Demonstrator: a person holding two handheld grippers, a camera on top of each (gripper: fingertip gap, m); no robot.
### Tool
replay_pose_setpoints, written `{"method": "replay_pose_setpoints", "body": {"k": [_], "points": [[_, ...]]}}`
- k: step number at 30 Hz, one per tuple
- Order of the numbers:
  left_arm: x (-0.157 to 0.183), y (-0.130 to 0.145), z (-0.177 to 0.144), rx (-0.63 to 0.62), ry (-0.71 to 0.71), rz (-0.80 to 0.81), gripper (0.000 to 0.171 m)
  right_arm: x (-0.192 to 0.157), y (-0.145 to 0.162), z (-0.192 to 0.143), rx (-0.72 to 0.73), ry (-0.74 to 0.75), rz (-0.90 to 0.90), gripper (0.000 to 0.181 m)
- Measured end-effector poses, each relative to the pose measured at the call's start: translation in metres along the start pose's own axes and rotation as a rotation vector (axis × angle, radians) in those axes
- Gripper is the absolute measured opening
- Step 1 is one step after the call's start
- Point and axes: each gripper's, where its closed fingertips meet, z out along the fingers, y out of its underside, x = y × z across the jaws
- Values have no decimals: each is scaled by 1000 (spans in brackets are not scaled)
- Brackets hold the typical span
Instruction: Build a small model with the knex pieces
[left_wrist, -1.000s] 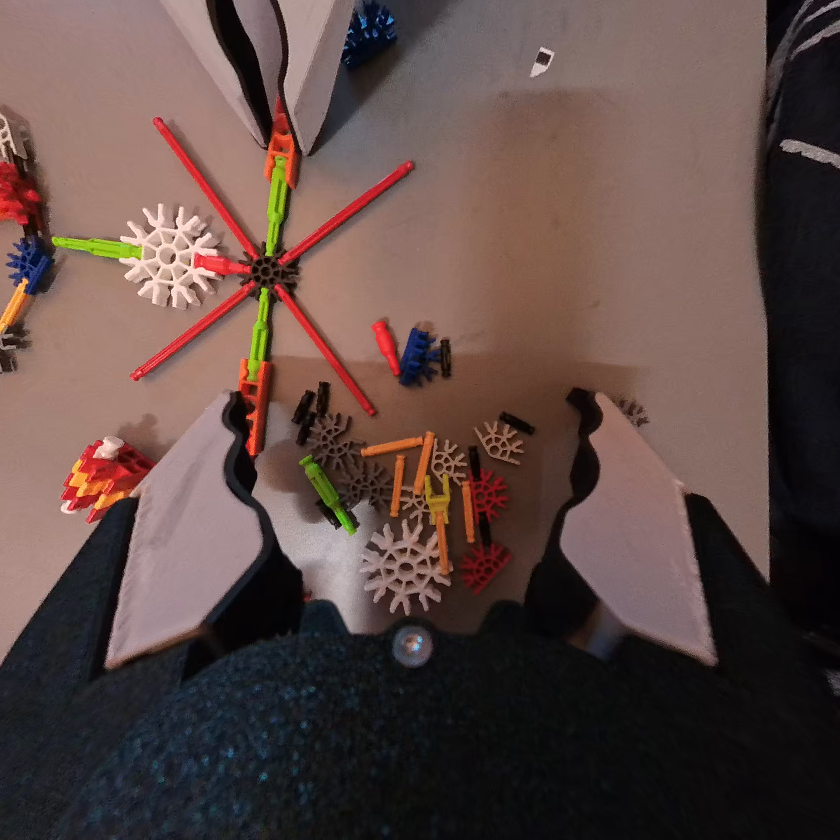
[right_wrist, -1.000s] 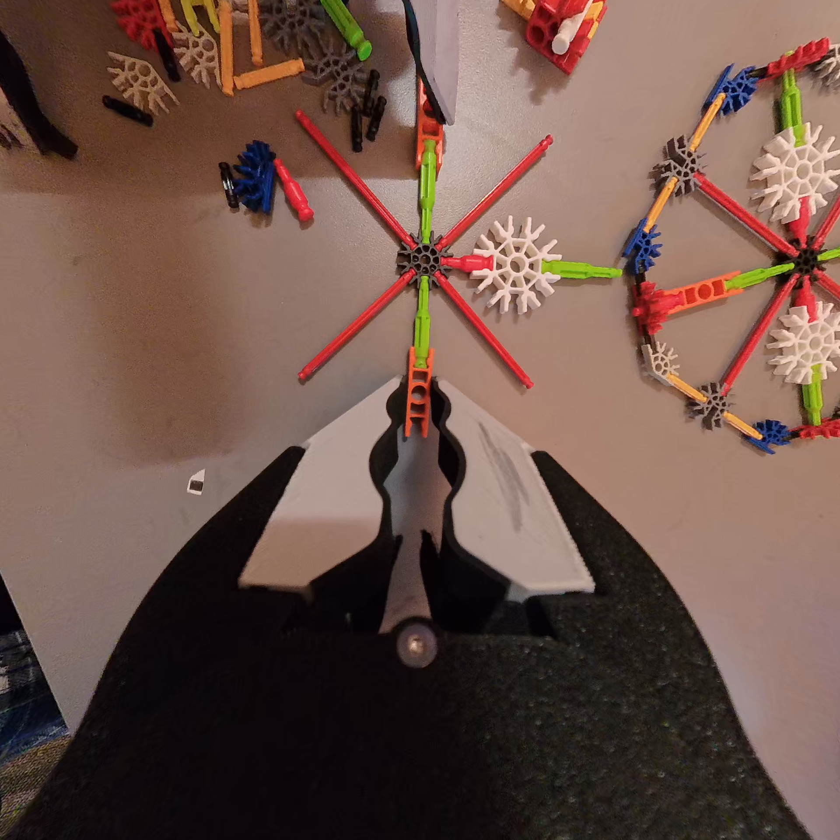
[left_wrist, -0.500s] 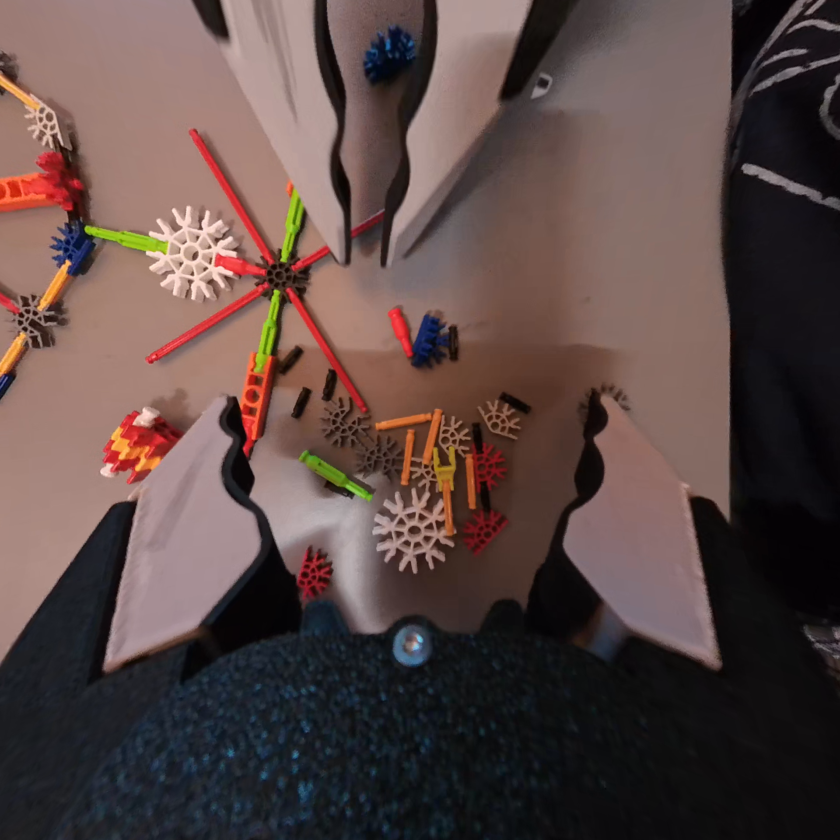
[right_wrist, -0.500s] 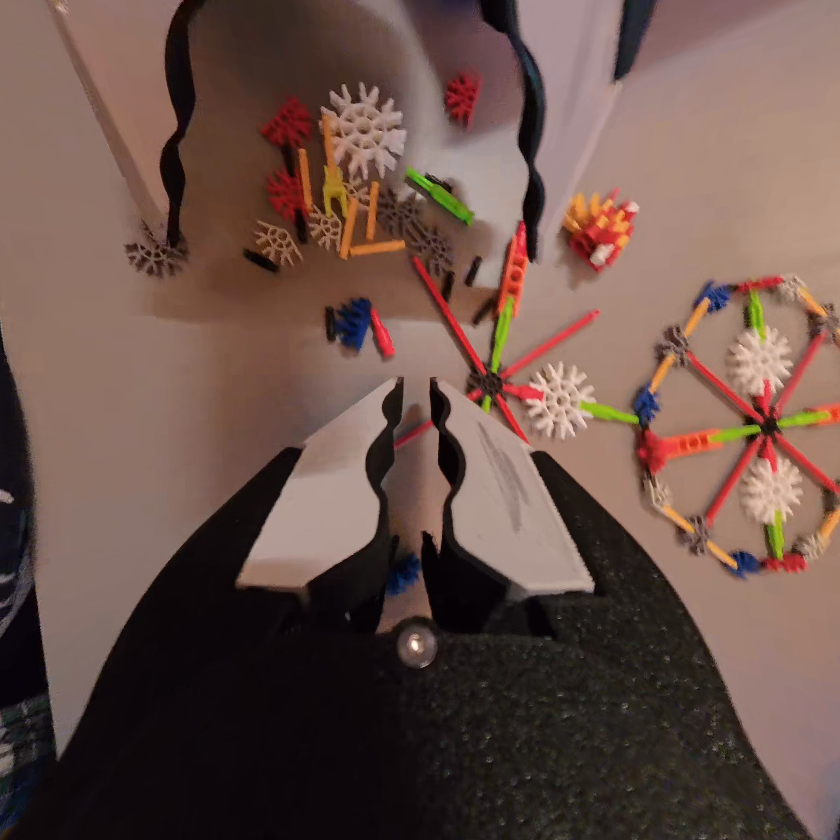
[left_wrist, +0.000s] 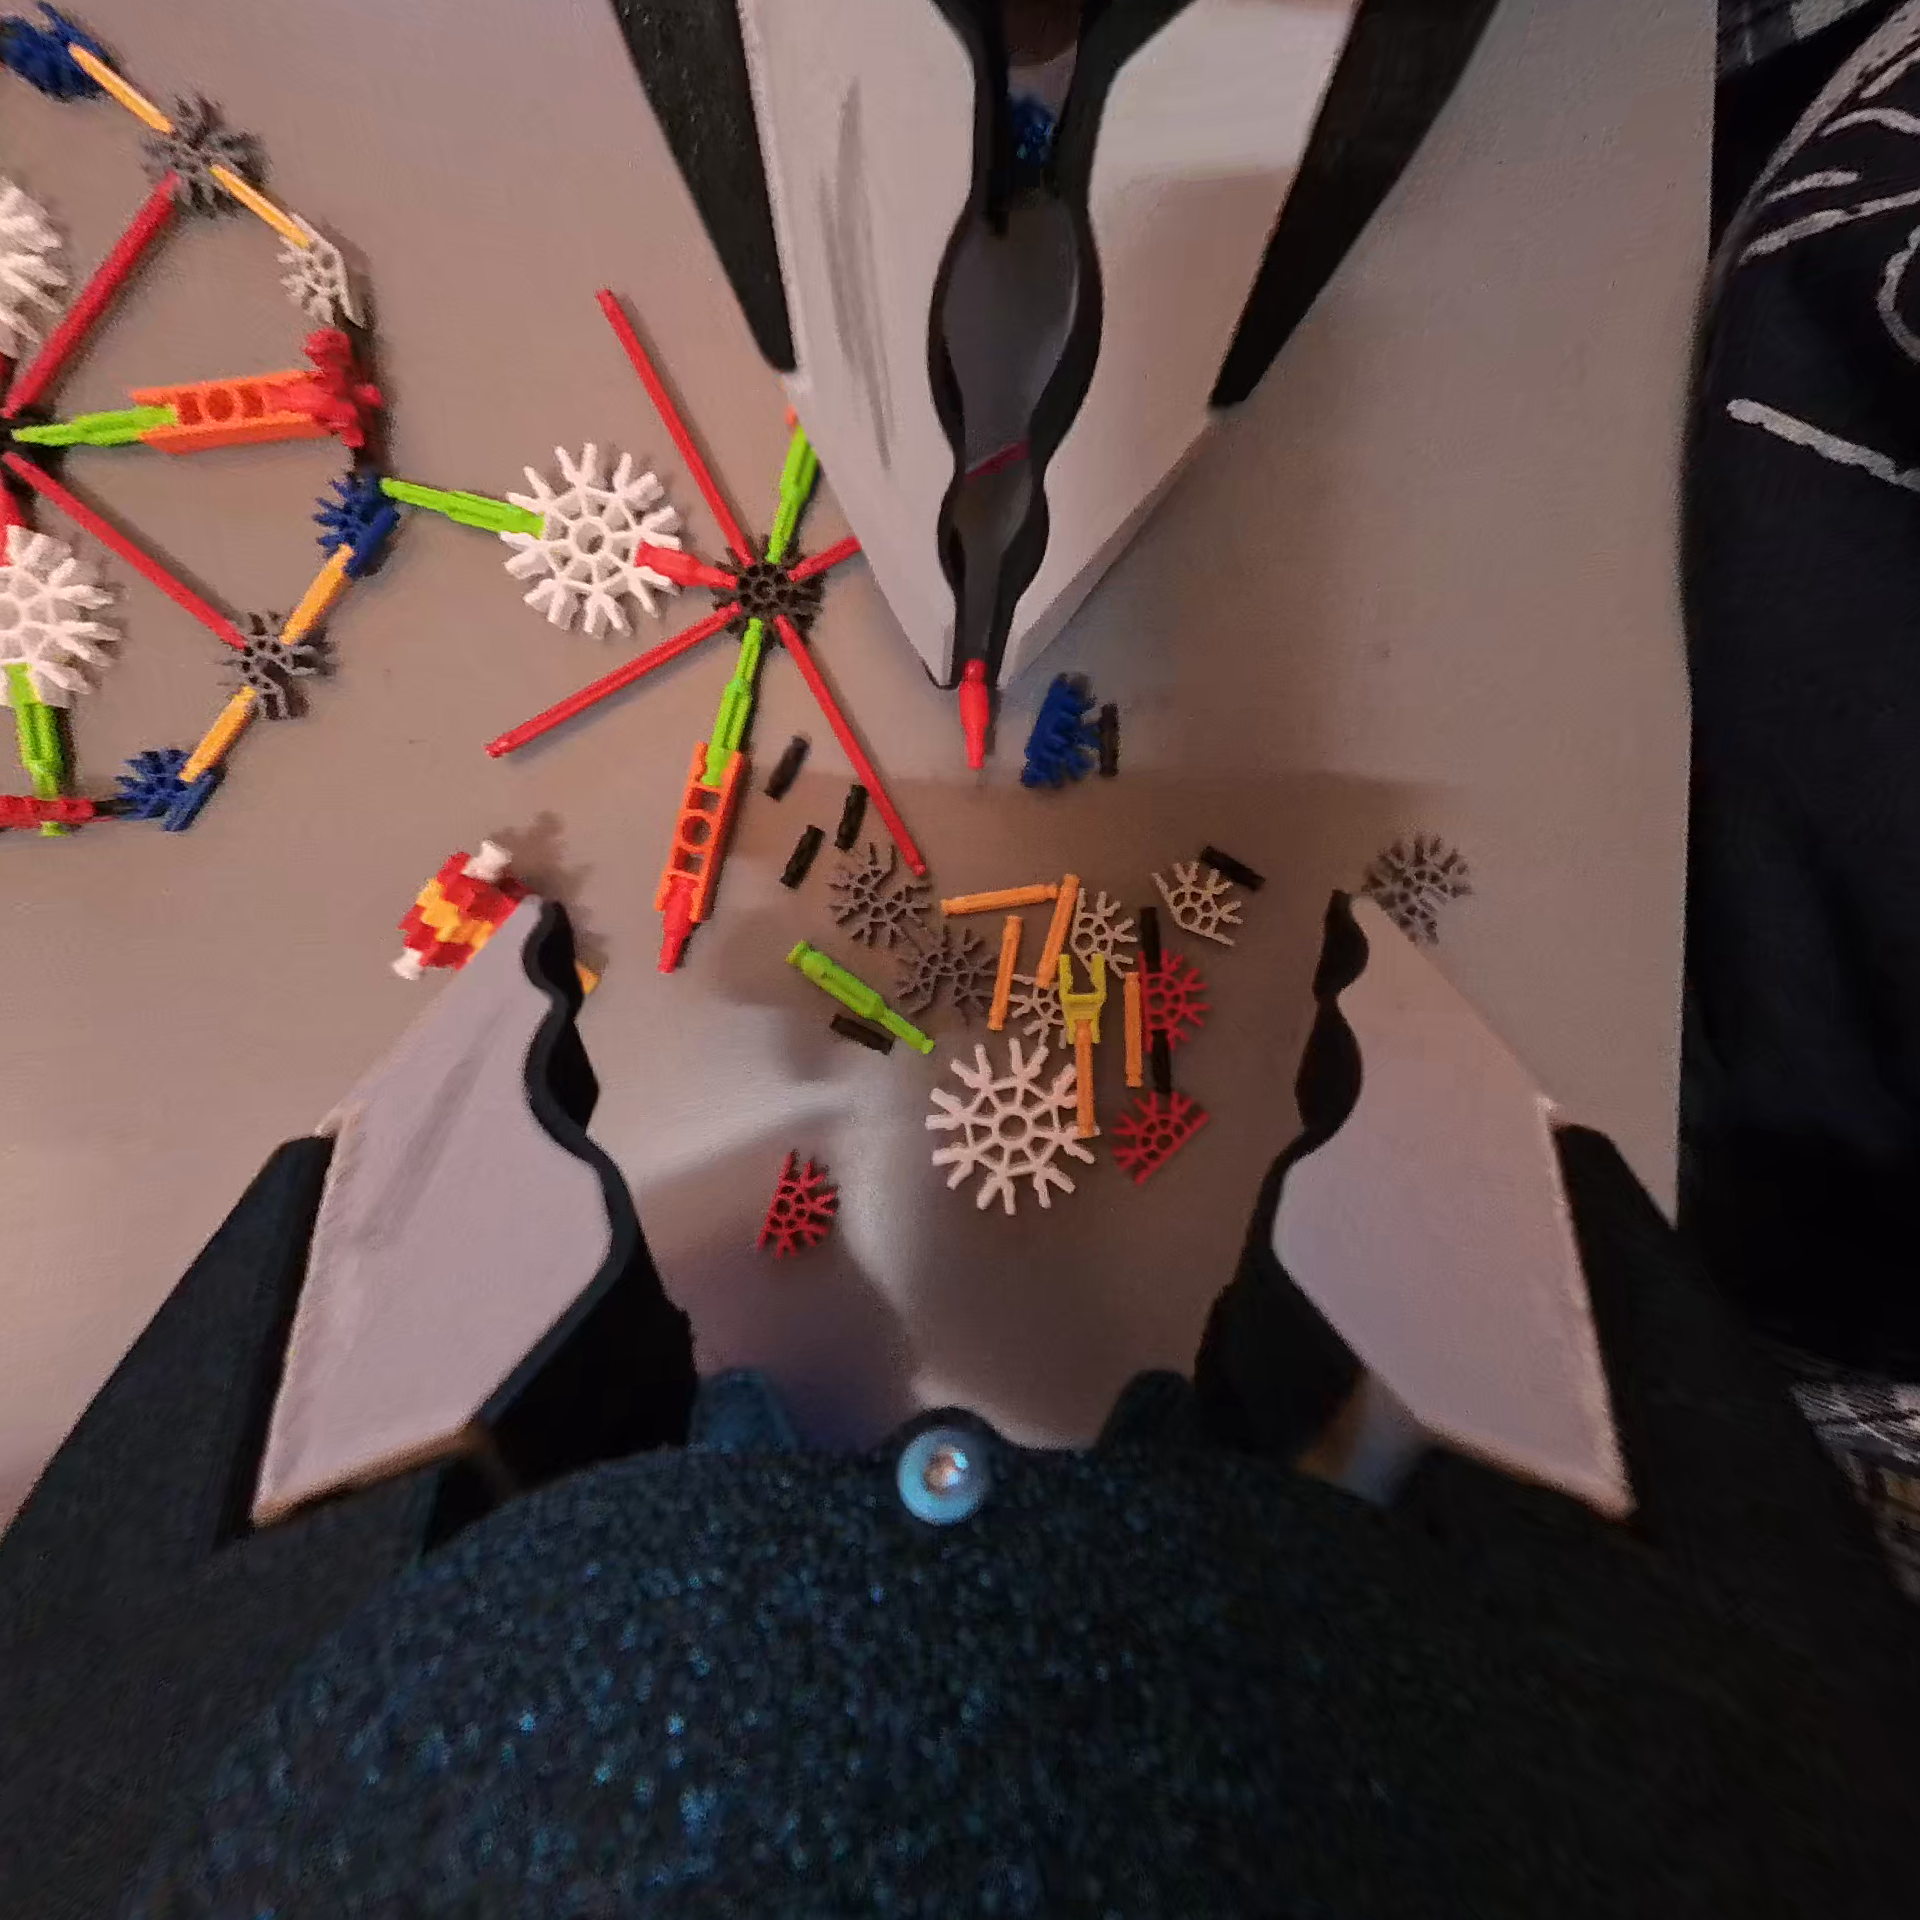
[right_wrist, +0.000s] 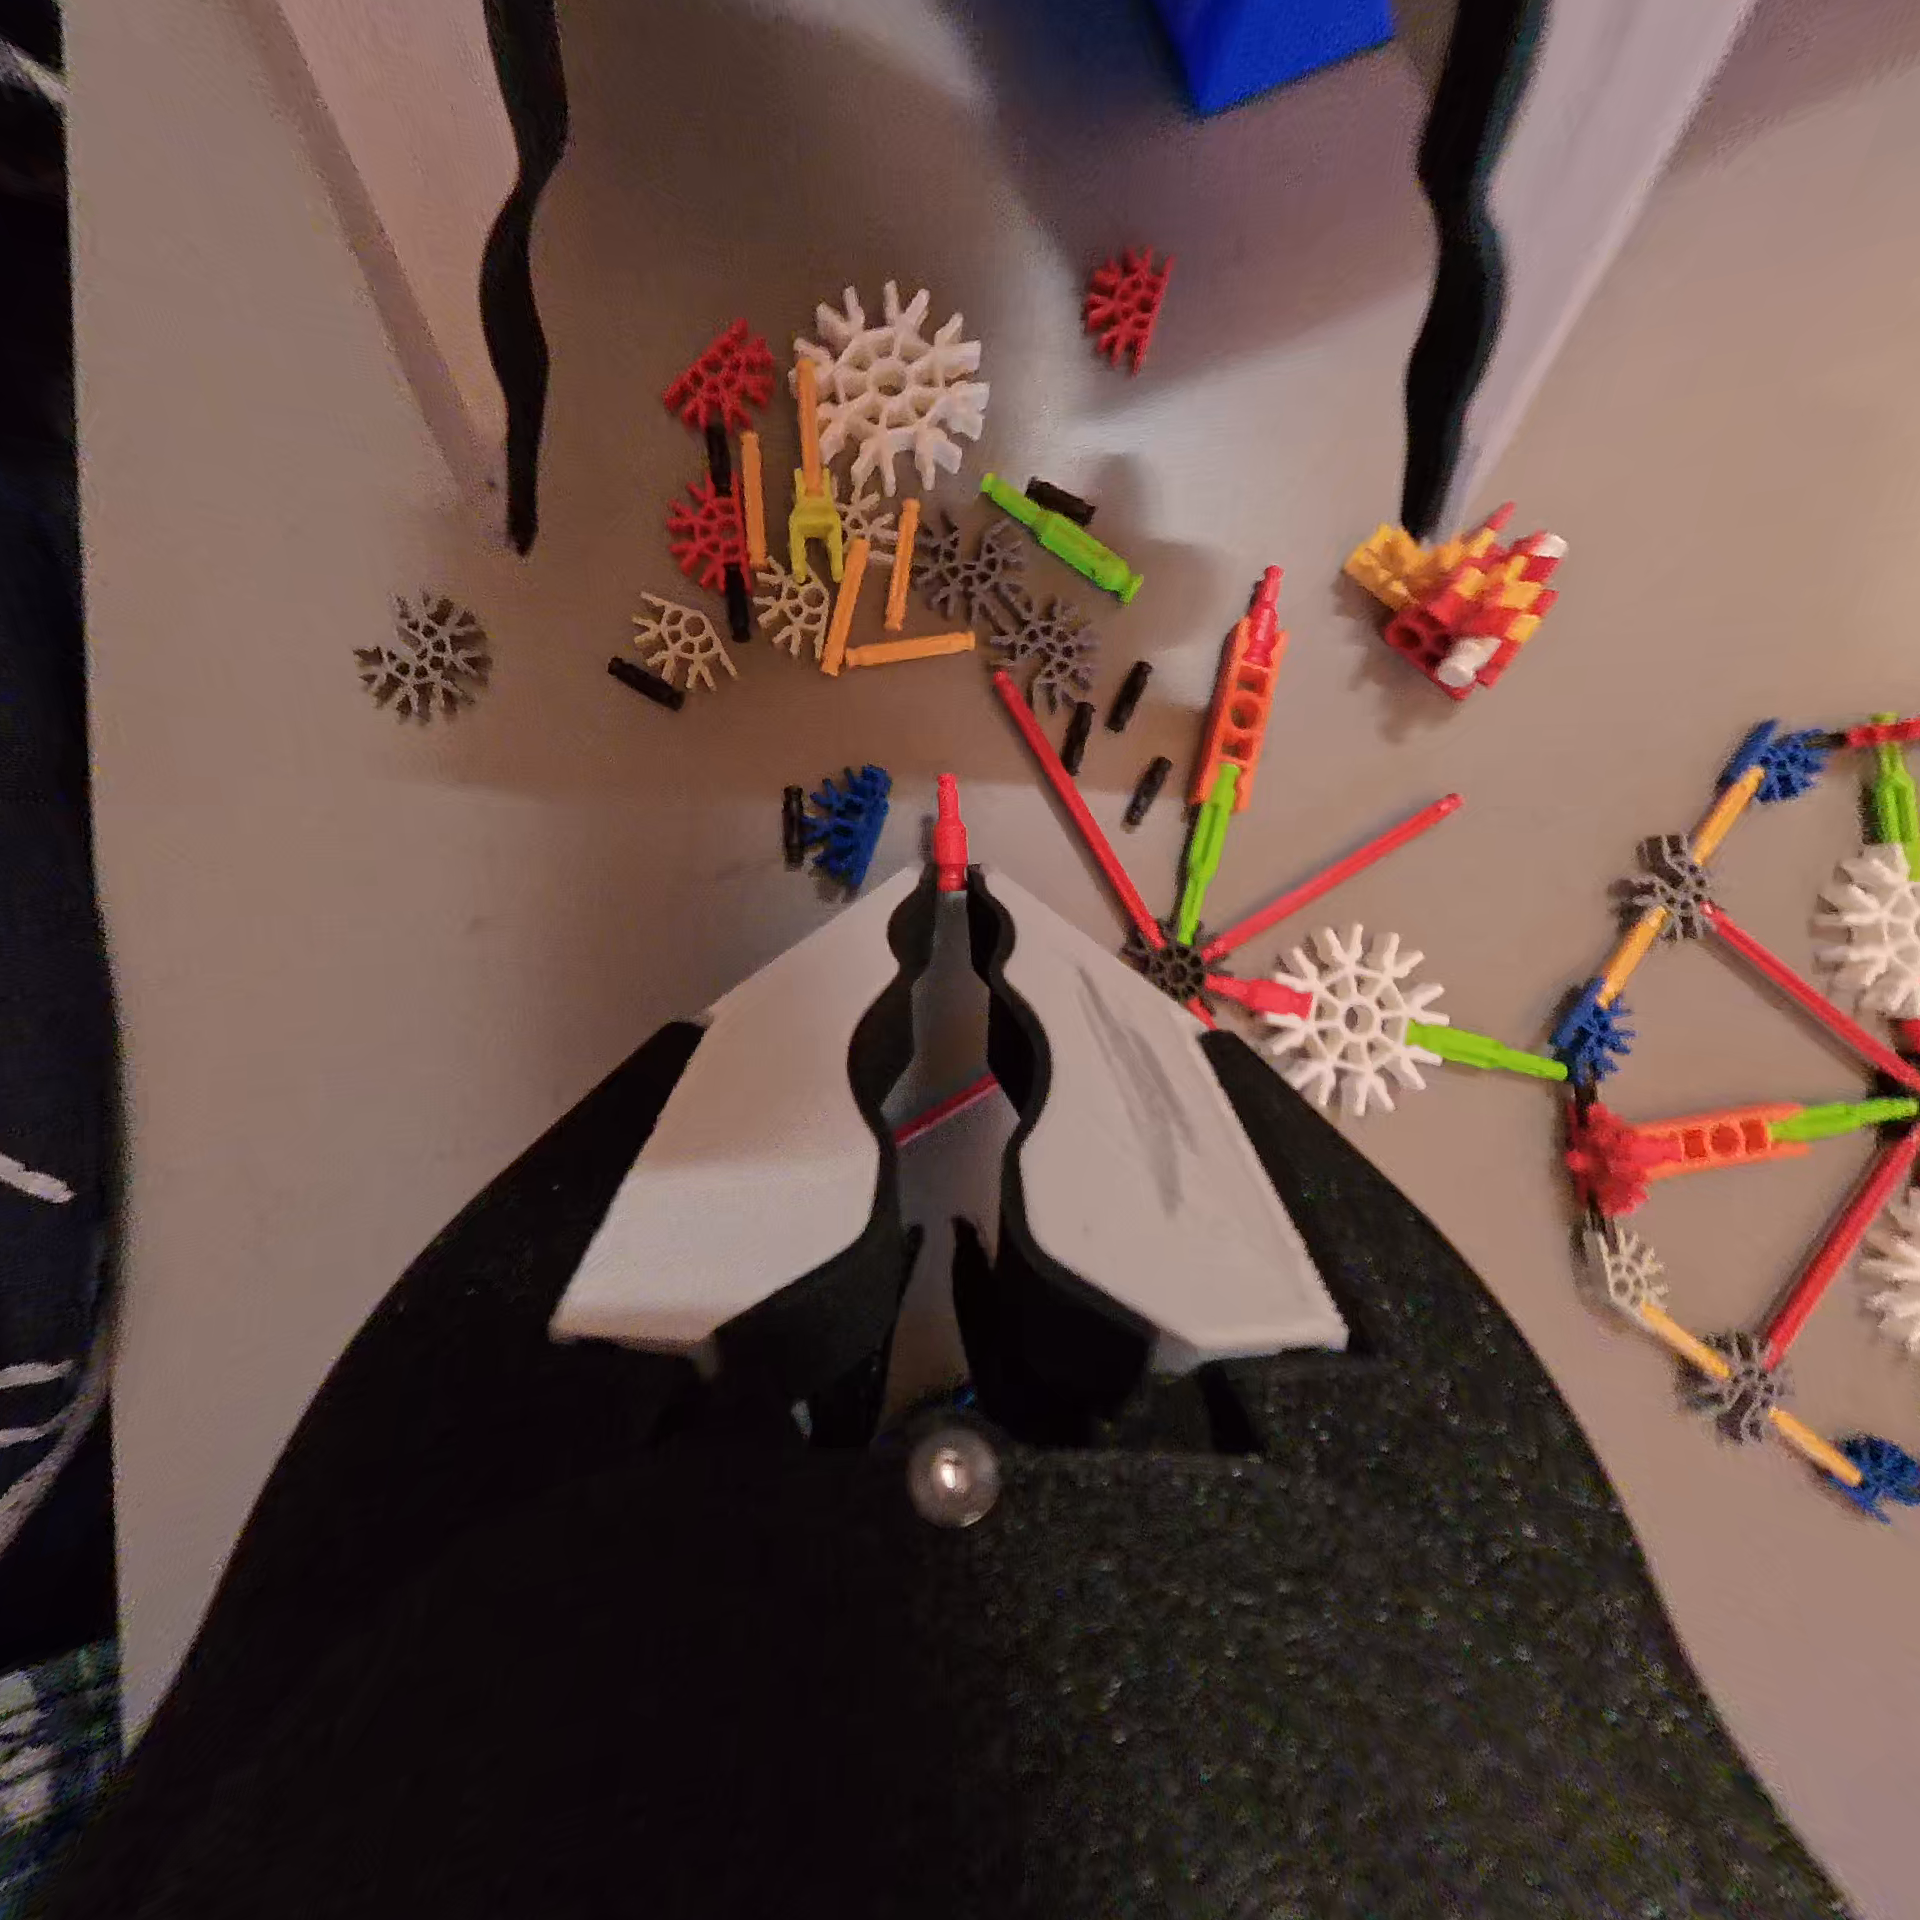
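Note:
My right gripper (right_wrist: 948, 883) is shut, its tips pinching the near end of a short red rod (right_wrist: 948, 826) that lies on the grey table beside a blue connector (right_wrist: 847, 821). In the left wrist view the right gripper (left_wrist: 971, 675) comes in from the top onto the same short red rod (left_wrist: 974, 717). My left gripper (left_wrist: 945, 914) is open wide and empty, hovering over a pile of loose connectors and short rods (left_wrist: 1039, 997). A partly built spoke wheel with a black hub (right_wrist: 1169, 961) and a white snowflake connector (right_wrist: 1351, 1018) lies just right of my right gripper.
A finished multicoloured wheel (left_wrist: 156, 520) lies at the left, also seen in the right wrist view (right_wrist: 1818, 1039). A red and yellow stack of pieces (left_wrist: 457, 920) sits by my left finger. A lone grey connector (left_wrist: 1413, 883) lies near the table edge (left_wrist: 1694, 935), with dark patterned cloth beyond. There is about 6 cm between the tips of the two grippers.
My right gripper let go of the orange piece on the spoke wheel, moved across to the short red rod and closed on it. My left gripper drew back, still open.

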Motion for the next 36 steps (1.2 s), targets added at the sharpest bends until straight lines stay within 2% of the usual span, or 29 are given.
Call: {"method": "replay_pose_setpoints", "body": {"k": [2, 9, 12, 16, 20, 26, 28, 36], "points": [[-4, -5, -2, 26, -17, -5, 132, 5, -1, -11, 56, -4, 65, 5], [-25, -40, -10, 208, -133, -6, 85, 31, 7, -65, 278, 49, 310, 5], [-33, -52, -14, 253, -230, 44, 69, 37, 22, -86, 326, 82, 397, 5], [-27, -75, -13, 320, -268, 99, 52, 36, 25, -103, 437, 80, 495, 5], [-24, -93, -13, 323, -322, 159, 49, 34, 8, -114, 574, 80, 542, 4], [-12, -107, -23, 430, -393, 102, 37, 27, -11, -127, 795, 43, 636, 4], [-11, -107, -24, 448, -459, 91, 36, 24, -13, -128, 836, 35, 661, 4], [0, -115, -12, 526, -513, -52, 29, 9, -17, -119, 910, 27, 716, 4]]}}
